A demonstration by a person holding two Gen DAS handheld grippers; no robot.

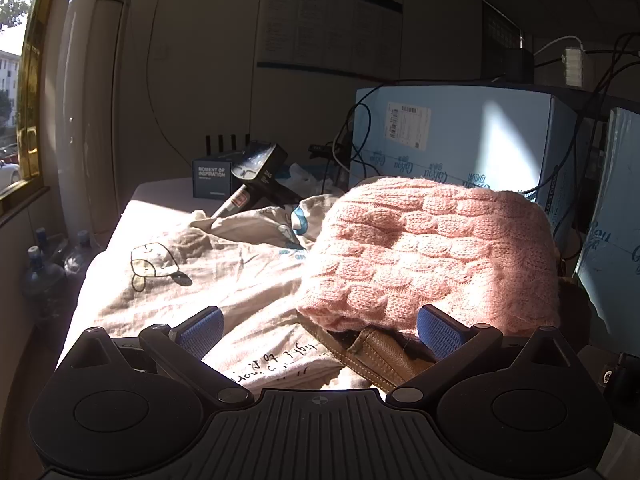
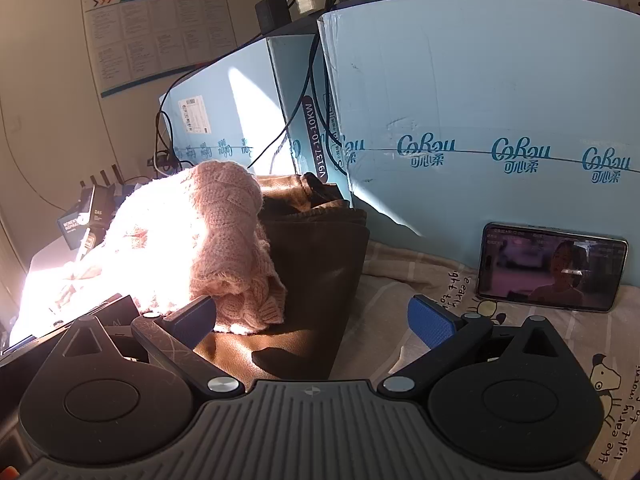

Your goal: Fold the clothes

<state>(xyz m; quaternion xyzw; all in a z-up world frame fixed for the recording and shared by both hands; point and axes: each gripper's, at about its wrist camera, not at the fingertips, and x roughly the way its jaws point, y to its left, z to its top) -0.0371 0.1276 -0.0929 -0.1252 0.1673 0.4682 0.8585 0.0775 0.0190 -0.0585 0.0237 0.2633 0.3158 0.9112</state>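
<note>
A folded pink cable-knit sweater (image 1: 432, 252) lies on top of a folded brown leather garment (image 1: 380, 356) on the bed. My left gripper (image 1: 318, 332) is open and empty, its blue pads either side of the sweater's near edge. In the right wrist view the sweater (image 2: 224, 236) sits on the brown garment (image 2: 316, 280), which lies straight ahead. My right gripper (image 2: 312, 320) is open and empty just in front of the brown garment. A crumpled beige printed cloth (image 1: 224, 264) lies to the left of the sweater.
Light blue cardboard boxes (image 2: 480, 112) with cables stand behind the clothes. A phone (image 2: 550, 266) with its screen lit leans against a box at the right. A black device (image 1: 260, 176) and a small dark box (image 1: 212, 180) lie at the bed's far end. Water bottles (image 1: 40, 268) stand left.
</note>
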